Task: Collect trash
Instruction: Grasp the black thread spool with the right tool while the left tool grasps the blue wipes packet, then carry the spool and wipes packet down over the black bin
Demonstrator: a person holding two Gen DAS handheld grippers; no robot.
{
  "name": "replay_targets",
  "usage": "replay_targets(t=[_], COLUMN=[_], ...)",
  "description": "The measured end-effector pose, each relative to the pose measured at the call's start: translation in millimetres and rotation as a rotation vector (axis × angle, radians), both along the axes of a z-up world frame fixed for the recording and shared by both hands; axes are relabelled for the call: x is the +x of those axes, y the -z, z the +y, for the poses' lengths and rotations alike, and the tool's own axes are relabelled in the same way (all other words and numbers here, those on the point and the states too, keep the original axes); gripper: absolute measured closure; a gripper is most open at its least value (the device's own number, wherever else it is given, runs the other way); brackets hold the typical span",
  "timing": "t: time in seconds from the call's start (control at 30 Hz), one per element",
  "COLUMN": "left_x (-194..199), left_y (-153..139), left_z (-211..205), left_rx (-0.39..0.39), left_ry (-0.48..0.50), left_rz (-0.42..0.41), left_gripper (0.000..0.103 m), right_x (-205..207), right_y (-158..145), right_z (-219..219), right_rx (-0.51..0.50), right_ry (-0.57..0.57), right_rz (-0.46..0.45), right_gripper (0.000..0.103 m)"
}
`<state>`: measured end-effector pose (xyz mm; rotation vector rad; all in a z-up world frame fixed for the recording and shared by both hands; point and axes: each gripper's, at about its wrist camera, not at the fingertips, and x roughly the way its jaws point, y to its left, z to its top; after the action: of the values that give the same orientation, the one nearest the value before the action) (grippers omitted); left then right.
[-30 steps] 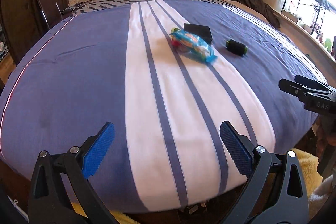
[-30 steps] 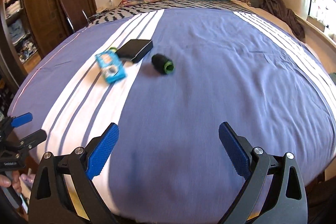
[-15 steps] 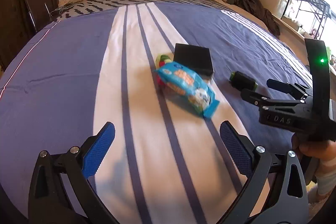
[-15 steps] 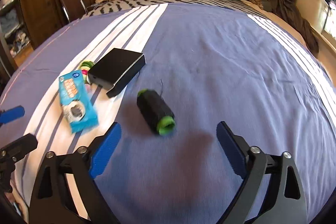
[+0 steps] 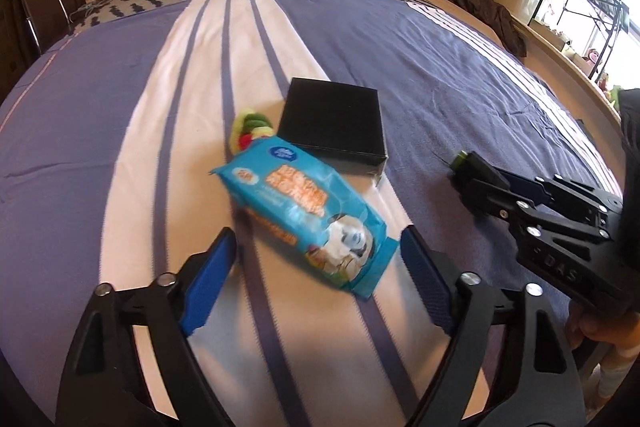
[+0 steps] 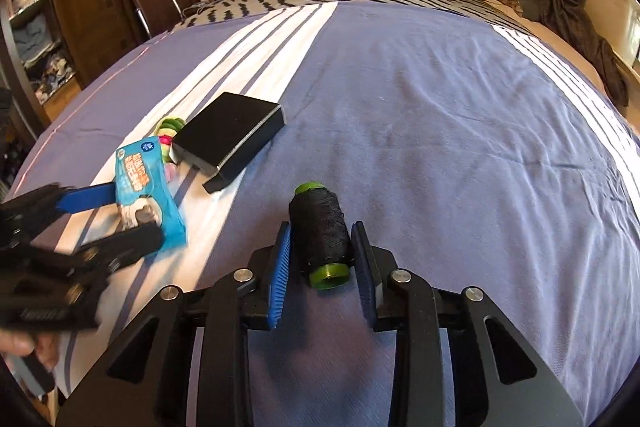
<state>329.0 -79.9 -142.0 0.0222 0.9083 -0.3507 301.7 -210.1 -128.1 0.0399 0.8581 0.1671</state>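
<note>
On the bed:
Right claw: jaws just closing, pads against both sides of the black thread spool, which lies on the blue sheet.
Left claw: jaws just closing, partly open around the blue wipes pack, pads not pressing it.
Beyond pack: black box, touching a small colourful toy.

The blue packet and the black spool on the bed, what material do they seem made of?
Blue packet: looks like thin glossy plastic film, since it wrinkles, catches the light and carries printed pictures. Black spool: apparently wound matte black thread, with fine strands visible, on a smooth green core that is probably plastic.
</note>
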Motion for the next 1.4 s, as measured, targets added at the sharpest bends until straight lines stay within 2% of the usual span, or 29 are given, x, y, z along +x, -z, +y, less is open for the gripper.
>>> replay_targets(t=[0.07, 0.1, 0.17, 0.2, 0.27, 0.3, 0.57, 0.73, 1.0, 1.2, 1.4], left_x=[5.9, 7.9, 9.5, 9.9, 9.2, 8.6, -17.7, -64.4, -135.7, -195.4, -250.0], left_y=[4.6, 6.3, 6.6, 5.9, 3.8, 2.7, -6.3, -19.2, -43.0, -72.4, -86.5], left_z=[-3.8, -5.7, -8.2, -8.4, -7.0, -6.7, 2.0, 13.4, 41.5, 52.4, 63.5], left_rx=[-0.024, -0.026, -0.026, -0.026, -0.032, -0.036, -0.029, -0.014, -0.073, -0.057, -0.051], left_ry=[0.011, 0.012, 0.013, 0.010, 0.015, 0.018, 0.025, 0.023, -0.014, -0.011, -0.019], left_rz=[0.019, 0.021, 0.016, 0.015, 0.015, 0.016, -0.016, -0.052, -0.097, -0.177, -0.233], left_gripper=[0.044, 0.047, 0.059, 0.062, 0.085, 0.086, 0.089, 0.089, 0.089, 0.089, 0.089], right_x=[-6.3, -10.1, -20.0, -22.3, -29.3, -34.0, -61.0, -87.0, -139.7, -185.9, -230.3], right_y=[-1.3, -1.8, -1.3, -1.1, -1.7, -2.4, -12.1, -26.3, -61.3, -85.9, -99.1], right_z=[-6.2, -9.5, -15.1, -18.0, -21.0, -21.4, -10.9, 4.1, 29.4, 40.5, 42.8], right_rx=[-0.003, -0.007, 0.003, 0.012, 0.020, 0.023, 0.036, 0.042, 0.064, 0.056, 0.072], right_ry=[0.013, 0.017, 0.017, 0.016, 0.014, 0.013, 0.000, -0.019, -0.053, -0.060, -0.054], right_rz=[-0.010, -0.015, -0.018, -0.017, -0.020, -0.024, -0.048, -0.083, -0.152, -0.209, -0.249], right_gripper=[0.072, 0.072, 0.072, 0.072, 0.072, 0.072, 0.072, 0.073, 0.073, 0.073, 0.073])
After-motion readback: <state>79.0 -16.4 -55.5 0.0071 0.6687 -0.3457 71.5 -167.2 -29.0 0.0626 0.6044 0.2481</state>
